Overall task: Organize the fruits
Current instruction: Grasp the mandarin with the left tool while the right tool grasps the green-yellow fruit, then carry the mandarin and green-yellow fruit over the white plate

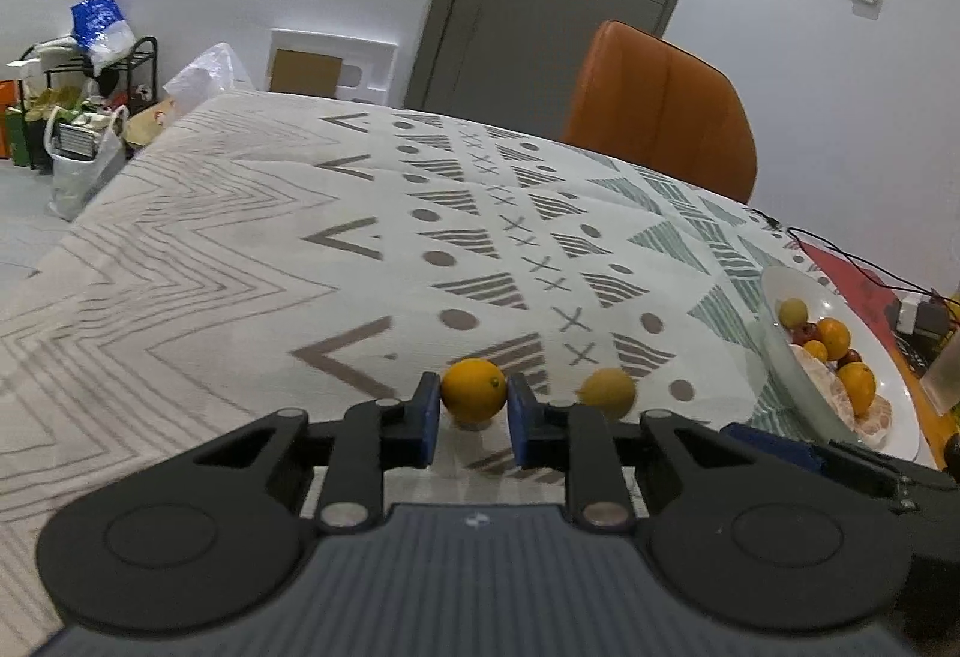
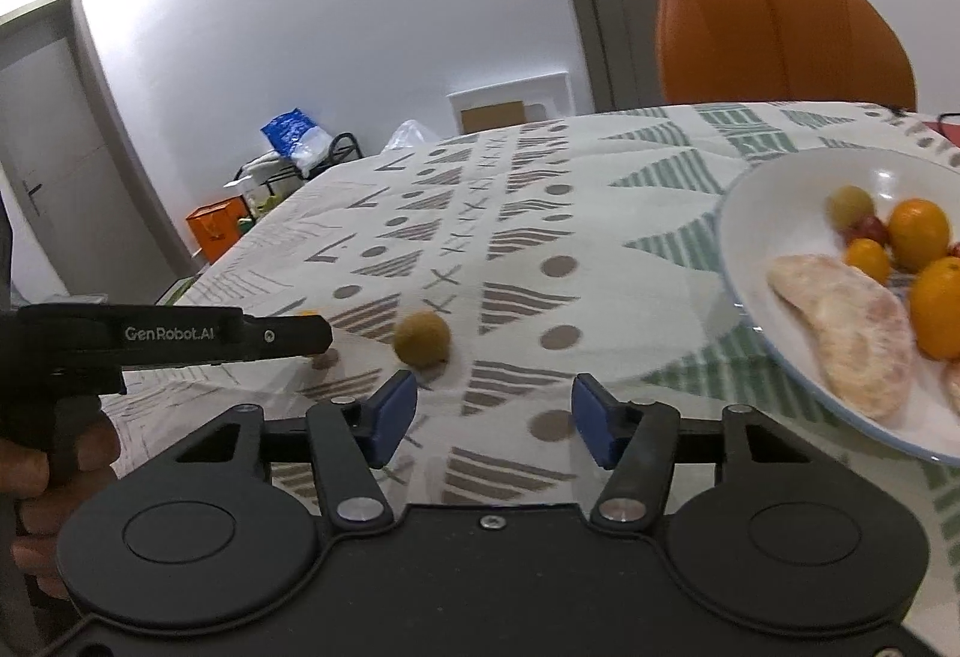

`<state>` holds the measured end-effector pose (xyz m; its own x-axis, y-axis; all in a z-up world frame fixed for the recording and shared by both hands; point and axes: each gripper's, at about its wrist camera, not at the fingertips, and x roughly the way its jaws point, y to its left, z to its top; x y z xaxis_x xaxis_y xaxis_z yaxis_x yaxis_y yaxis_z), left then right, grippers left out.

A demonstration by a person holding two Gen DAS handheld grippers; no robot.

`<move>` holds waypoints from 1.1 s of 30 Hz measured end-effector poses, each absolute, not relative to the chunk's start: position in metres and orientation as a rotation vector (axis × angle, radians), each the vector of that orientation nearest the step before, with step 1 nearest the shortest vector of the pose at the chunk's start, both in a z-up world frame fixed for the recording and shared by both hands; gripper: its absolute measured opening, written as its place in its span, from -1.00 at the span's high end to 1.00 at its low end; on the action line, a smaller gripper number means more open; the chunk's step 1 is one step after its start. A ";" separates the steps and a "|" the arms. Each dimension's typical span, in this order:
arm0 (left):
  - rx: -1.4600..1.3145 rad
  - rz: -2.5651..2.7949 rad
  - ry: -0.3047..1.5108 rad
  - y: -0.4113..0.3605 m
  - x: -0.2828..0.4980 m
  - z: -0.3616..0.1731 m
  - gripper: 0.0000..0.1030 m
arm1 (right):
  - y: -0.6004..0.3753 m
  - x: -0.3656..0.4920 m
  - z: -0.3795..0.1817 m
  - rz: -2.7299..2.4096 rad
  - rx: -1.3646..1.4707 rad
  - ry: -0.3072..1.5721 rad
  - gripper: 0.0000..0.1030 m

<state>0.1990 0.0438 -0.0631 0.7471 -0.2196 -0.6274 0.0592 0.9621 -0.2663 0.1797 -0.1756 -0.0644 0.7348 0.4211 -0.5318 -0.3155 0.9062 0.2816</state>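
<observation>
An orange (image 1: 473,390) lies on the patterned tablecloth between the blue pads of my left gripper (image 1: 472,416), which are closed against its sides. A yellowish-green fruit (image 1: 607,393) lies just right of it; it also shows in the right wrist view (image 2: 422,340). A white bowl (image 1: 780,345) at the right holds oranges, small red fruits and peeled pomelo pieces; it also shows in the right wrist view (image 2: 750,237). My right gripper (image 2: 493,420) is open and empty, low over the cloth between the loose fruit and the bowl. The left gripper's side (image 2: 180,339) shows at the left.
An orange chair (image 1: 660,111) stands at the table's far edge. Cables and a red mat (image 1: 852,273) lie beyond the bowl. A glass (image 1: 945,375) stands at the right edge. Bags and a rack (image 1: 90,117) sit on the floor at the left.
</observation>
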 end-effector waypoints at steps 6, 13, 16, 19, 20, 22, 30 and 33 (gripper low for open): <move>-0.239 -0.102 0.702 0.063 0.188 -0.058 0.58 | -0.159 0.189 -0.064 0.411 0.162 0.628 0.14; -0.247 -0.057 0.677 0.078 0.181 -0.049 0.58 | -0.141 0.200 -0.065 0.446 0.133 0.623 0.15; -0.238 -0.052 0.663 0.079 0.180 -0.046 0.58 | -0.137 0.205 -0.066 0.434 0.118 0.611 0.53; -0.230 -0.057 0.662 0.075 0.179 -0.044 0.58 | -0.141 0.205 -0.064 0.430 0.143 0.610 0.53; -0.225 -0.060 0.661 0.073 0.179 -0.044 0.58 | -0.143 0.204 -0.063 0.424 0.142 0.605 0.53; -0.220 -0.069 0.660 0.068 0.177 -0.042 0.58 | -0.149 0.201 -0.062 0.415 0.153 0.602 0.53; -0.185 -0.116 0.647 0.037 0.176 -0.034 0.58 | -0.180 0.182 -0.050 0.375 0.189 0.559 0.53; -0.175 -0.133 0.636 0.025 0.176 -0.029 0.58 | -0.193 0.176 -0.045 0.358 0.205 0.541 0.53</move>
<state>0.1756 0.0253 -0.0293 0.7966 -0.1764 -0.5781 0.0694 0.9768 -0.2024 0.1761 -0.1925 -0.0451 0.7974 0.3845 -0.4651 -0.2780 0.9181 0.2823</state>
